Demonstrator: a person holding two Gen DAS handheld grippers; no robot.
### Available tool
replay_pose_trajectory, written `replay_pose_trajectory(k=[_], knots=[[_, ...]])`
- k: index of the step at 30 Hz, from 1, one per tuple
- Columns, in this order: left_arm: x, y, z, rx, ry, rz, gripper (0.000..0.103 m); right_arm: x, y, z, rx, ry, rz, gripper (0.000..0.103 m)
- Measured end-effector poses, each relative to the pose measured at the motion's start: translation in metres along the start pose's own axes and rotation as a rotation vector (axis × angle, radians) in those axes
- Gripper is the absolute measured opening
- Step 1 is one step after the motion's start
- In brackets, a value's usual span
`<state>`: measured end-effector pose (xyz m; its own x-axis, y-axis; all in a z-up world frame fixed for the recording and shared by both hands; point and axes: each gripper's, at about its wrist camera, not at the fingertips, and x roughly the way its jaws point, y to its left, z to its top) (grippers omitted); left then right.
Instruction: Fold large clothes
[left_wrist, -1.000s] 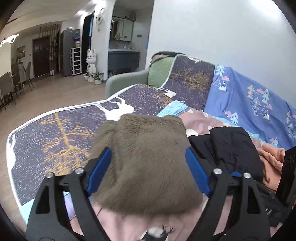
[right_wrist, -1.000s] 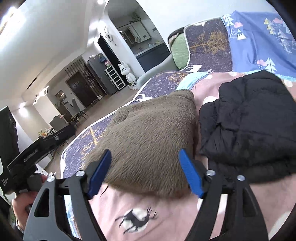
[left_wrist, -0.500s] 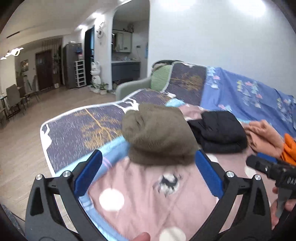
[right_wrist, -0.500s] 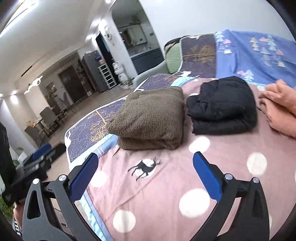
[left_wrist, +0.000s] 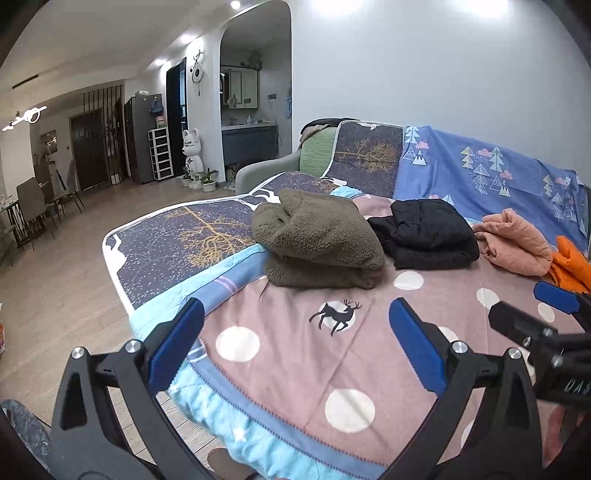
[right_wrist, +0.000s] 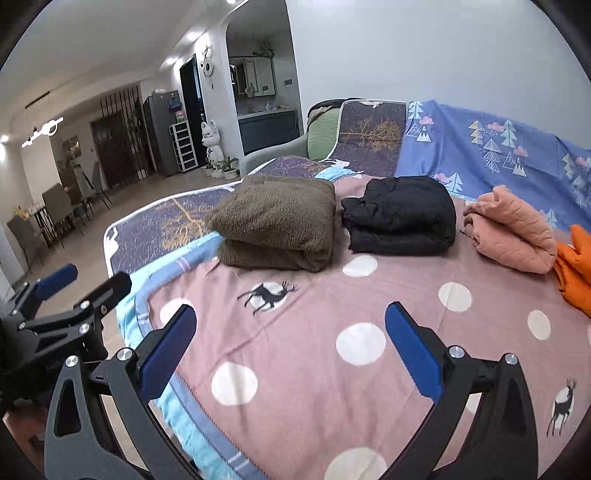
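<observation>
Both claws, left (left_wrist: 295, 339) and right (right_wrist: 288, 339), gape wide and empty over the bed's (right_wrist: 332, 387) near edge; brown fleece (right_wrist: 275, 227) and black coat (right_wrist: 400, 218) sit folded toward its far-left corner, peach (right_wrist: 511, 230) and orange (right_wrist: 574, 269) garments unfolded at right.

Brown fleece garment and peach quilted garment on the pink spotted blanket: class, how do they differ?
The brown fleece garment is folded into a neat, squared stack; the peach quilted garment lies loosely bunched and creased. The brown one sits left of the folded black garment, the peach one right. Both rest on the pink spotted blanket.

Two folded garments (right_wrist: 275, 225), two unfolded garments (right_wrist: 511, 230), two tongs (right_wrist: 288, 343).
</observation>
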<state>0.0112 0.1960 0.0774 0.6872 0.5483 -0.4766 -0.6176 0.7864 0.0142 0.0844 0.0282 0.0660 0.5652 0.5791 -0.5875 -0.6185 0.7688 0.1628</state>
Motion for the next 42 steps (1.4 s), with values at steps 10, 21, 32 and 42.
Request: replay_pose_trajectory(k=[10,21,32,42], knots=[[-0.024,0.001,-0.02,0.018,-0.005,-0.014,0.101,-0.019,0.009,-0.034,0.031,0.006,-0.007,0.102],[-0.031,-0.002,-0.022,0.02,-0.021,-0.018,0.101,-0.027,0.005,-0.039,0.041,-0.004,-0.003,0.102],[-0.032,-0.003,-0.023,0.017,-0.027,-0.01,0.101,-0.026,0.011,-0.041,0.035,0.001,0.024,0.102],[-0.031,-0.005,-0.026,0.009,-0.005,-0.006,0.101,-0.026,0.009,-0.044,0.046,-0.001,0.026,0.102]])
